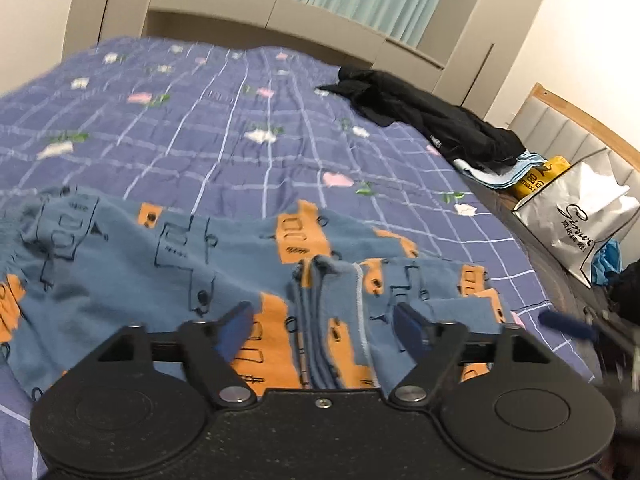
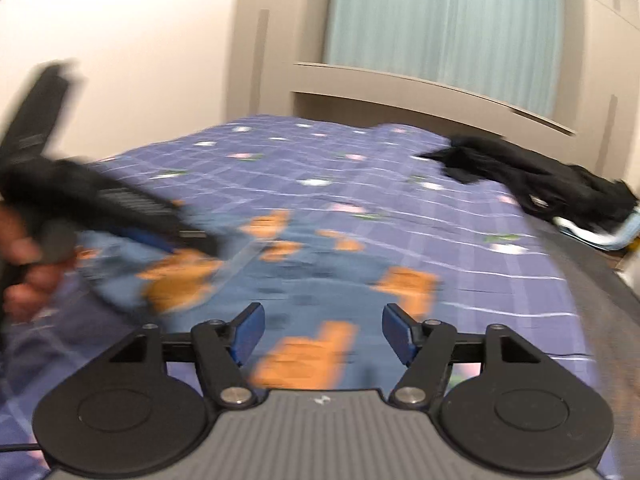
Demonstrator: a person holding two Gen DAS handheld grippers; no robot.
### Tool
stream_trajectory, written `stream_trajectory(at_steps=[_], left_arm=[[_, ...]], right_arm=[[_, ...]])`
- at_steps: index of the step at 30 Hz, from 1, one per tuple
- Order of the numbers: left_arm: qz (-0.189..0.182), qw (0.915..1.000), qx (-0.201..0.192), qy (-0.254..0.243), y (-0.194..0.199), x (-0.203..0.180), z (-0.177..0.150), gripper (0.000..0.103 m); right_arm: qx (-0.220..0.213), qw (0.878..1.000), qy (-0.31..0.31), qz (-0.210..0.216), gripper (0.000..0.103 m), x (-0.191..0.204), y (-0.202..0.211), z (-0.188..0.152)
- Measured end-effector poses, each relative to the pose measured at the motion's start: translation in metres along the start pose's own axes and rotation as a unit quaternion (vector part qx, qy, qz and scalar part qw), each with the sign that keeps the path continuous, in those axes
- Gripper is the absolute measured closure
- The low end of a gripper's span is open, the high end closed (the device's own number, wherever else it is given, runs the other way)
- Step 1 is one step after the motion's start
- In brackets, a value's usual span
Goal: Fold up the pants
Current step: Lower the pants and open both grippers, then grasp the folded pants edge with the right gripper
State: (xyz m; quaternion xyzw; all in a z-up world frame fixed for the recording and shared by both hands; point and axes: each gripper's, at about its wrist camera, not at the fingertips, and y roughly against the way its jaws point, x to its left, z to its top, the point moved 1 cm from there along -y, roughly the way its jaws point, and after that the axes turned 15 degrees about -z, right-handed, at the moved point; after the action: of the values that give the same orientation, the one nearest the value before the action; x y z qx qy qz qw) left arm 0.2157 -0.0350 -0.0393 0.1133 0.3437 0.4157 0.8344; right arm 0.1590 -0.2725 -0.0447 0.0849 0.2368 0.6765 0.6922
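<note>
Item 1, nearest. Left gripper (image 1: 324, 330): jaws are standing wide, gripping nothing; the blue pads (image 1: 236, 330) are hanging over a stacked cloth edge without pressing on it.

Item 2. Right gripper (image 2: 323, 332): jaws are likewise standing wide and empty, over patterned cloth that is smearing with blur in the right wrist view. A hand (image 2: 22, 256) is holding the other tool at 9 o'clock in that view.

Item 3. Pants (image 1: 168, 264): blue with orange blocks, lying across the near part of the bed (image 1: 240, 128), partly folded, with several layers bunching at 6 o'clock in the left wrist view, between the open jaws.

Item 4. Black garment (image 1: 432, 120), at 2 o'clock on the far side of the bed, well apart from the pants.

Item 5. White bag (image 1: 576, 216), at 3 o'clock, off the bed edge, with a yellow package (image 1: 540, 176) just beside it.

Risks, as judged:
- The layered edge is sitting loose, so a closing jaw may be catching only the top layers, and the fold would be slipping apart.
- Wrinkles at 9 o'clock are likely carrying into the next fold.
- The two tools are working near each other; crossing paths may be dragging the cloth askew.
</note>
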Motion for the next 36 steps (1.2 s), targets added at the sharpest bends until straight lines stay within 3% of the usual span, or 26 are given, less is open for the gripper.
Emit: stream_trajectory(at_steps=[3,6,10,15,17,18,19,21,32,34,36], left_arm=[[-0.004,0.9992,0.0,-0.039,-0.004,-0.023,-0.003,0.012],[-0.022,0.9966,0.008,-0.079,-0.016,-0.05,-0.007,0.01],[-0.045,0.9908,0.023,-0.126,-0.037,-0.086,-0.016,0.016],[-0.078,0.9862,0.053,-0.136,-0.065,-0.11,-0.029,0.025],[-0.091,0.9835,0.07,-0.14,-0.074,-0.114,-0.035,0.037],[-0.095,0.9822,0.081,-0.14,-0.078,-0.115,-0.037,0.046],[-0.098,0.9809,0.092,-0.14,-0.082,-0.116,-0.04,0.049],[-0.102,0.9802,0.098,-0.139,-0.084,-0.115,-0.043,0.052],[-0.106,0.9806,0.101,-0.13,-0.084,-0.11,-0.044,0.054],[-0.105,0.9825,0.098,-0.118,-0.08,-0.108,-0.04,0.053],[-0.098,0.986,0.087,-0.102,-0.071,-0.102,-0.032,0.042]], right_arm=[[0.022,0.999,-0.026,-0.004,0.026,-0.044,-0.022,0.007],[0.056,0.997,-0.055,0.02,0.026,-0.078,-0.048,0.014],[0.096,0.989,-0.088,0.069,0.048,-0.106,-0.082,0.019],[0.147,0.975,-0.115,0.119,0.052,-0.118,-0.116,0.021],[0.169,0.967,-0.133,0.139,0.061,-0.122,-0.128,0.02],[0.176,0.964,-0.14,0.145,0.076,-0.123,-0.131,0.019],[0.18,0.961,-0.146,0.154,0.088,-0.124,-0.134,0.019],[0.178,0.959,-0.147,0.163,0.095,-0.125,-0.136,0.021],[0.158,0.971,-0.105,0.147,0.097,-0.112,-0.141,0.043],[0.161,0.972,-0.098,0.142,0.096,-0.109,-0.144,0.041],[0.155,0.975,-0.088,0.135,0.09,-0.107,-0.14,0.039]])
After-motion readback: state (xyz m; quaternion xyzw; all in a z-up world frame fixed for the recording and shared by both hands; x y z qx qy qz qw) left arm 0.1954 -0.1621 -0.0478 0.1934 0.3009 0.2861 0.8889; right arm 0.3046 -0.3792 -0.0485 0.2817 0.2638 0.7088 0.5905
